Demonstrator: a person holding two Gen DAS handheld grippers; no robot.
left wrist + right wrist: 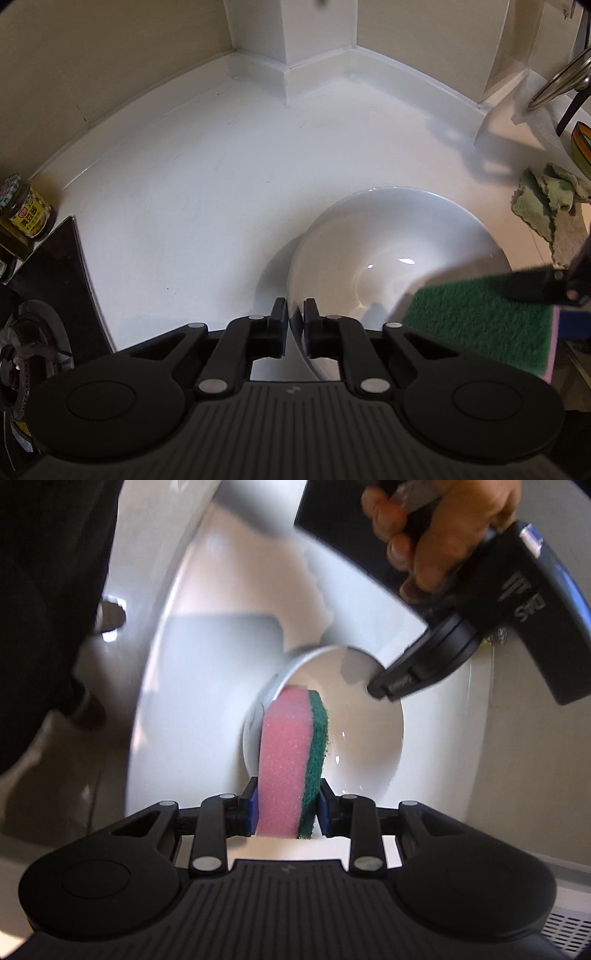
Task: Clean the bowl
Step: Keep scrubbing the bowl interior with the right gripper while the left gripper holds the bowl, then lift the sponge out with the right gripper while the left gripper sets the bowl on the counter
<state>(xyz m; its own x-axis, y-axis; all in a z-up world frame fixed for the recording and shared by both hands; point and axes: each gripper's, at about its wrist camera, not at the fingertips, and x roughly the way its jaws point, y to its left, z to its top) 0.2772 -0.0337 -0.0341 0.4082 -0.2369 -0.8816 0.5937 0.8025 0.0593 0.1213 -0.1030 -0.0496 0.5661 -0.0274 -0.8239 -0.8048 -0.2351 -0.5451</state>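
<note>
A white bowl [391,258] is held tilted above the white counter, my left gripper [295,314] shut on its near rim. In the right wrist view the same bowl [369,723] faces me, with the left gripper [388,690] clamped on its upper right rim and a hand [436,528] around that gripper's handle. My right gripper [284,808] is shut on a pink sponge with a green scouring side [288,753]. The sponge's far end reaches the bowl's rim. In the left wrist view the sponge's green face [476,317] lies over the bowl's right edge.
A green cloth [543,199] lies on the counter at the right, beside a colourful dish [581,147]. A jar with a yellow label [26,210] and a gas burner [29,354] are at the left. Metal utensil handles [561,81] stick out at top right.
</note>
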